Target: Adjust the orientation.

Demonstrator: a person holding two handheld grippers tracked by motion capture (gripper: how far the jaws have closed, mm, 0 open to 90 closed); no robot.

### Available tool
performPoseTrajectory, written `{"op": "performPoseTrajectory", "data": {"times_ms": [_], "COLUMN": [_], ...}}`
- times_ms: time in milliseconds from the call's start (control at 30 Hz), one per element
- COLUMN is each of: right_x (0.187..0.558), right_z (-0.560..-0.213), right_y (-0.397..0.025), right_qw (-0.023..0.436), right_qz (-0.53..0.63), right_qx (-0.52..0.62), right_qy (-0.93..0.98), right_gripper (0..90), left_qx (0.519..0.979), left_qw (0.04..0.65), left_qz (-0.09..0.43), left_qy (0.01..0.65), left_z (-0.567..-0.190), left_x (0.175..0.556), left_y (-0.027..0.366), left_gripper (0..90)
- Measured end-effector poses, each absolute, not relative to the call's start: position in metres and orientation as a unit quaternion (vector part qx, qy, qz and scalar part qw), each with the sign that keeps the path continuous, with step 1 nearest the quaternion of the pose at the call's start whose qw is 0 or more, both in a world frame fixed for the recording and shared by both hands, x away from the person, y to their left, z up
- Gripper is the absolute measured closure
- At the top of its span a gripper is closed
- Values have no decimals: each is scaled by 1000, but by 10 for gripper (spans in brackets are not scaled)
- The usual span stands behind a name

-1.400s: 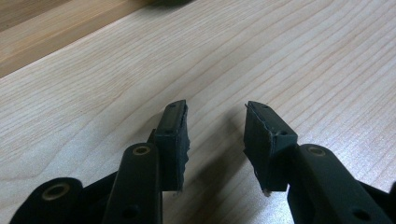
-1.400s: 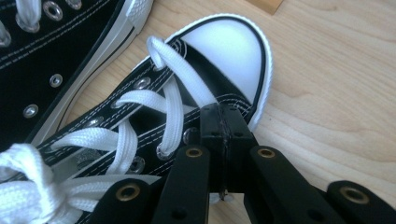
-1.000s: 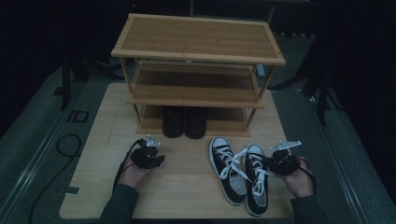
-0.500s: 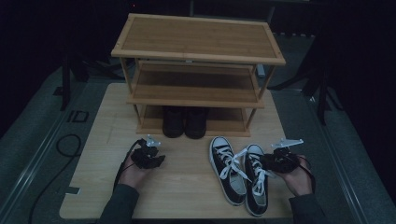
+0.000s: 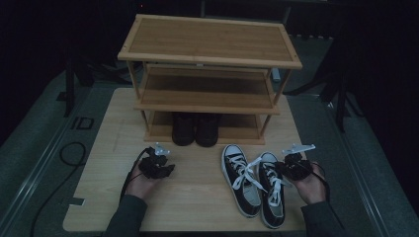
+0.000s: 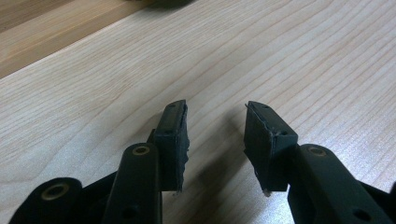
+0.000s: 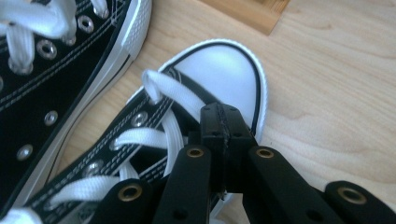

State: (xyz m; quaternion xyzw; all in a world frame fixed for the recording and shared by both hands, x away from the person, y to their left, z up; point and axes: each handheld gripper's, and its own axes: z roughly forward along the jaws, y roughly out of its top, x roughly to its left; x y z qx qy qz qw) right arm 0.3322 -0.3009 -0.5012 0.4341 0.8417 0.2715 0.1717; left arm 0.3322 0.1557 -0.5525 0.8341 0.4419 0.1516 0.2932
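Since the right sneaker [image 5: 271, 190] lies on the tabletop [image 5: 197, 197] toe-first toward the shoe rack [image 5: 210, 79], the right gripper [image 5: 295, 165], jaws pressed together over its laces, sits far nearer it than the left gripper [image 5: 157, 165], whose jaws stand apart over bare wood.

Bare worktop [image 5: 197, 192] lay open between the left tool [image 6: 215, 130] and the sneakers [image 5: 252, 180], with nothing in its path. The right tool [image 7: 223, 128], jaws together, sat over the right sneaker's [image 7: 140, 140] laces, hemmed in by the other sneaker. Ahead stood the rack [image 5: 210, 54], boots [image 5: 196, 129] filling the middle of its bottom shelf; its upper shelves were free.
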Motion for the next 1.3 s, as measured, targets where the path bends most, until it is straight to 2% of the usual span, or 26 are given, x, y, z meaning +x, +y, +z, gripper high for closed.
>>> {"op": "performPoseTrajectory", "data": {"times_ms": [167, 500, 533, 567, 633, 667, 700, 800, 900, 933, 967, 1000, 1033, 1300], "right_x": [339, 337, 334, 334, 331, 331, 332, 336, 342, 343, 343, 343, 344, 345], "right_z": [-492, -491, -492, -492, -494, -494, -497, -502, -506, -506, -506, -506, -505, -501], "right_y": [-296, -291, -294, -294, -296, -296, -296, -296, -295, -294, -294, -294, -294, -289], "right_qw": [189, 180, 174, 174, 165, 165, 160, 170, 172, 171, 171, 175, 170, 185], "right_qz": [290, 286, 291, 291, 291, 291, 288, 278, 271, 271, 271, 270, 272, 282], "right_qx": [435, 408, 405, 405, 397, 397, 394, 402, 409, 408, 408, 409, 413, 414], "right_qy": [831, 848, 849, 849, 855, 855, 858, 856, 854, 855, 855, 854, 853, 846], "right_gripper": [900, 895, 802, 802, 700, 700, 651, 609, 612, 727, 727, 836, 872, 896], "left_qx": [834, 834, 834, 834, 834, 834, 834, 834, 834, 834, 834, 834, 835, 833], "left_qw": [293, 294, 294, 294, 293, 293, 294, 294, 294, 294, 294, 294, 294, 296], "left_qz": [152, 150, 150, 150, 151, 151, 151, 151, 151, 150, 151, 150, 150, 151], "left_qy": [442, 442, 442, 442, 442, 442, 442, 442, 442, 441, 441, 441, 441, 443], "left_z": [-553, -553, -552, -552, -552, -552, -553, -553, -553, -552, -553, -553, -552, -553], "left_x": [332, 331, 331, 331, 331, 331, 331, 331, 331, 331, 331, 331, 331, 332], "left_y": [155, 156, 156, 156, 155, 155, 155, 155, 156, 156, 156, 156, 156, 155], "left_gripper": [593, 593, 593, 594, 593, 593, 593, 593, 593, 593, 593, 593, 593, 593]}}
